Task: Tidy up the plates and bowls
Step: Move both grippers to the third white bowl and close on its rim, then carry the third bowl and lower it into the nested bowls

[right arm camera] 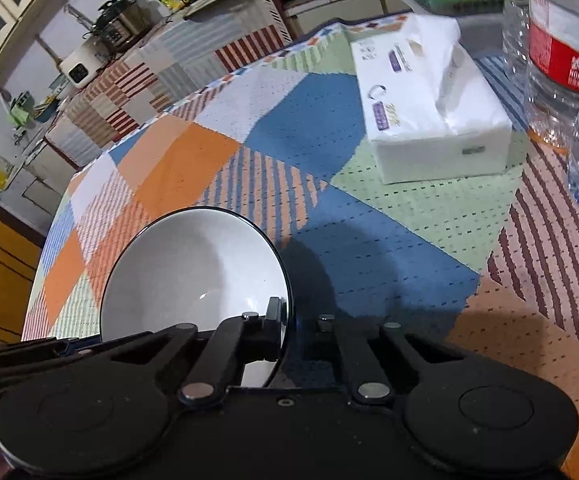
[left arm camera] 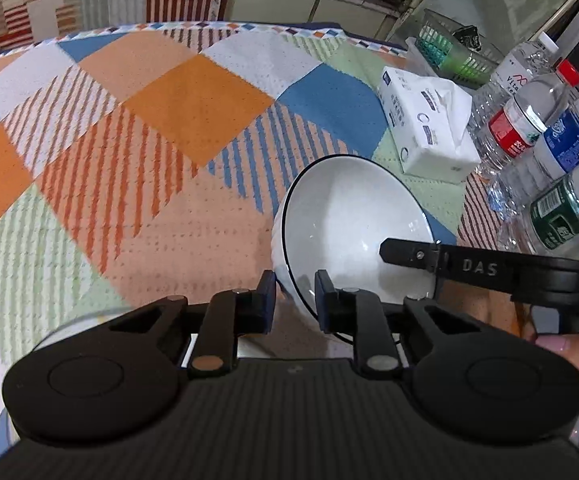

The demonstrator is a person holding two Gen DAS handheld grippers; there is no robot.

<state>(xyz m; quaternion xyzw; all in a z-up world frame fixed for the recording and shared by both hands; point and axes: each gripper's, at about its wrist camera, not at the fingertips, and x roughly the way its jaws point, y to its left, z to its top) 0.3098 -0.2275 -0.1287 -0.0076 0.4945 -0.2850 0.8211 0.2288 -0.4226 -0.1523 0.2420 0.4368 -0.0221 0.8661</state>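
Observation:
A white bowl (left arm camera: pixel 349 224) with a thin dark rim is tilted above the patchwork tablecloth (left arm camera: pixel 149 128). My left gripper (left arm camera: pixel 295 298) straddles its near rim, one finger outside and one inside, shut on it. My right gripper reaches in from the right in the left wrist view, one finger (left arm camera: pixel 409 254) inside the bowl at the opposite rim. In the right wrist view the same bowl (right arm camera: pixel 193 272) is at the left, and my right gripper (right arm camera: pixel 299 320) is shut on its rim, one finger inside and one outside.
A white tissue pack (left arm camera: pixel 429 128) lies on the cloth right of the bowl, also seen in the right wrist view (right arm camera: pixel 429 112). Several plastic water bottles (left arm camera: pixel 537 132) stand at the right edge. A green basket (left arm camera: pixel 453 52) sits behind them. Another white dish edge (left arm camera: pixel 73 326) shows under my left gripper.

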